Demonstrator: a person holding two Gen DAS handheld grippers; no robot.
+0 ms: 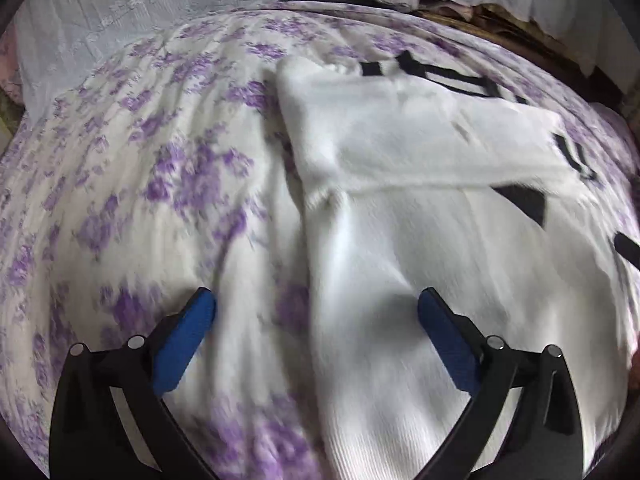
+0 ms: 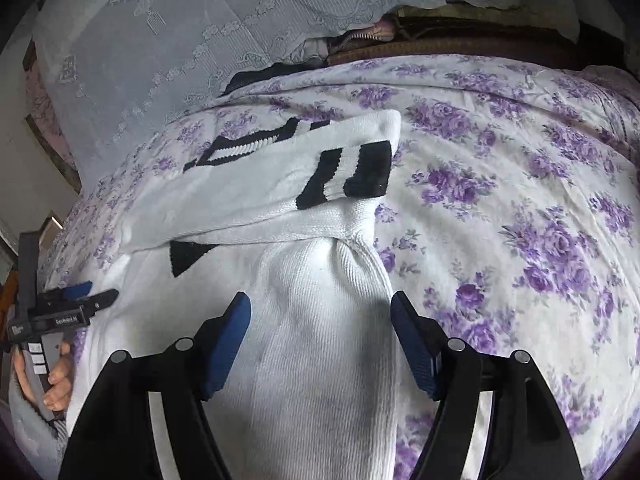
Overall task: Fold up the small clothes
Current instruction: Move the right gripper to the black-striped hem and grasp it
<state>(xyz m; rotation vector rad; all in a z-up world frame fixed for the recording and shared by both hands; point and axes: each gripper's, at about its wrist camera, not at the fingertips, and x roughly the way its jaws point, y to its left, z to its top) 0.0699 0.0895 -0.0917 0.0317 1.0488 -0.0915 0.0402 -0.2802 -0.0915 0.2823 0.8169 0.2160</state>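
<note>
A white knit garment (image 1: 420, 240) with black block markings lies flat on the purple-flowered bedsheet (image 1: 140, 200). One part is folded across its top, with a crease running sideways. My left gripper (image 1: 316, 304) hangs open over the garment's left edge, its blue pads (image 1: 188, 340) wide apart and nothing pinched. In the right wrist view the same garment (image 2: 312, 360) runs down between the pads of my right gripper (image 2: 320, 308). That gripper is open, and its pads (image 2: 412, 344) flank the fabric near the right edge. The left gripper (image 2: 92, 294) and the hand (image 2: 56, 380) holding it show at far left.
A white lace cloth (image 2: 180, 40) covers the area beyond the bed's far edge. Dark and brown items (image 2: 440, 44) lie along the back. The flowered sheet (image 2: 520, 200) spreads wide to the right of the garment, and to its left in the left wrist view.
</note>
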